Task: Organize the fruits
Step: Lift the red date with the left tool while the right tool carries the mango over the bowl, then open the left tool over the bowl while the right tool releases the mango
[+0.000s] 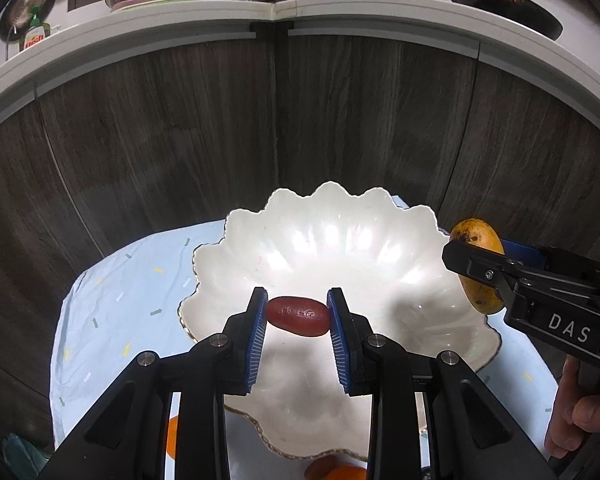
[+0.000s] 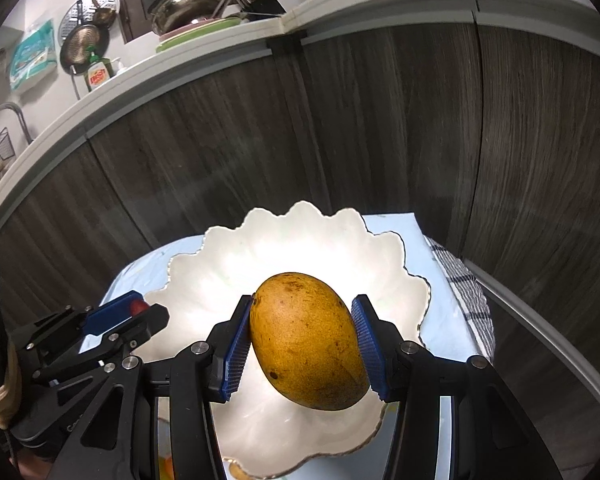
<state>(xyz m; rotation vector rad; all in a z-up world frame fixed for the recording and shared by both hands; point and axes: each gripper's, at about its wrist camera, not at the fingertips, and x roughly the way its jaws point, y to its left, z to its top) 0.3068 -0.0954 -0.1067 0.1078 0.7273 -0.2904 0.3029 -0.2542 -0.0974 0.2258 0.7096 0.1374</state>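
Observation:
A white scalloped bowl (image 1: 340, 240) with a gold rim stands on a light blue cloth (image 1: 120, 280); it also shows in the right wrist view (image 2: 300, 240). My left gripper (image 1: 298, 316) is shut on a small dark red oval fruit (image 1: 298, 317) and holds it over the bowl's near side. My right gripper (image 2: 304, 340) is shut on a yellow-orange mango (image 2: 306, 340) over the bowl. In the left wrist view the mango (image 1: 478, 236) and the right gripper (image 1: 484, 272) hang over the bowl's right rim. The left gripper (image 2: 136, 312) shows at the left of the right wrist view.
Orange fruits (image 1: 340, 472) lie on the cloth below the bowl's near edge. Dark wooden cabinet doors (image 1: 260, 120) rise behind the table under a white counter (image 1: 180, 20) with pots and dishes. A checked towel (image 2: 468, 292) lies at the table's right edge.

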